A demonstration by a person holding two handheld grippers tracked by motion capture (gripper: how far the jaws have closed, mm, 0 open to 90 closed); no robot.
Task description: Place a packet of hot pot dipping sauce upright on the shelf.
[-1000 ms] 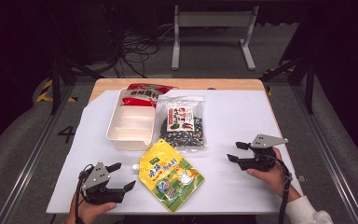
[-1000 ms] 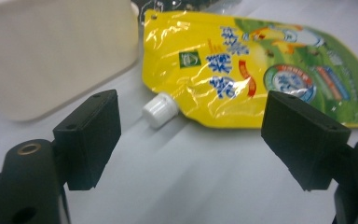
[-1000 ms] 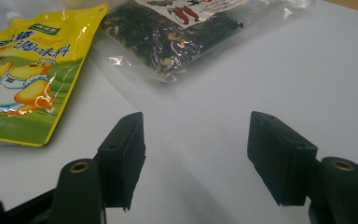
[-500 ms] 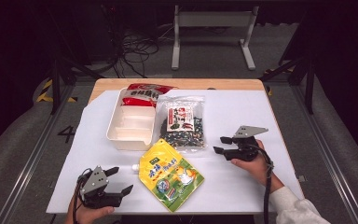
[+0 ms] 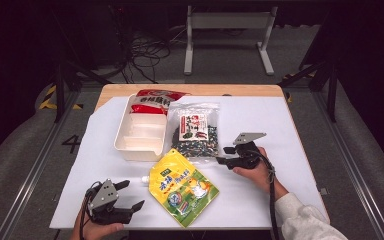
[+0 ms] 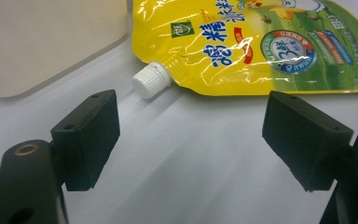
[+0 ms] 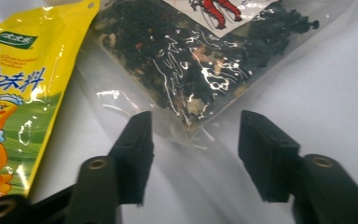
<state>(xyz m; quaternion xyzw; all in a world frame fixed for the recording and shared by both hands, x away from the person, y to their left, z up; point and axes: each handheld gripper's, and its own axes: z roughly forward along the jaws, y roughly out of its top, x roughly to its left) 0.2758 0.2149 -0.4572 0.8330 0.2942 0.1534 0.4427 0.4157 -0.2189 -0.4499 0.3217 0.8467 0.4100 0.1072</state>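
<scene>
A yellow spouted pouch (image 5: 182,187) lies at the table's front middle, its white cap (image 6: 151,80) pointing toward my left gripper (image 5: 132,194). That gripper rests near the front left edge, open, with bare table between its jaws (image 6: 193,121). A clear bag of dark dried bits (image 5: 192,132) with a red-and-white label lies behind the pouch. My right gripper (image 5: 223,155) points at the bag's near right corner. Its jaws have just been closing a little. They stand open on either side of that corner (image 7: 198,135), and the pads do not press on it.
A white divided tray (image 5: 140,132) stands left of the clear bag, and a red packet (image 5: 155,96) lies at the tray's far end. The white sheet (image 5: 280,130) covers most of the wooden table. In the left gripper view the tray's wall (image 6: 42,42) is close by.
My right gripper has moved left and slightly down, up to the clear bag's corner, with its jaws a bit narrower. The left gripper has stayed in place.
</scene>
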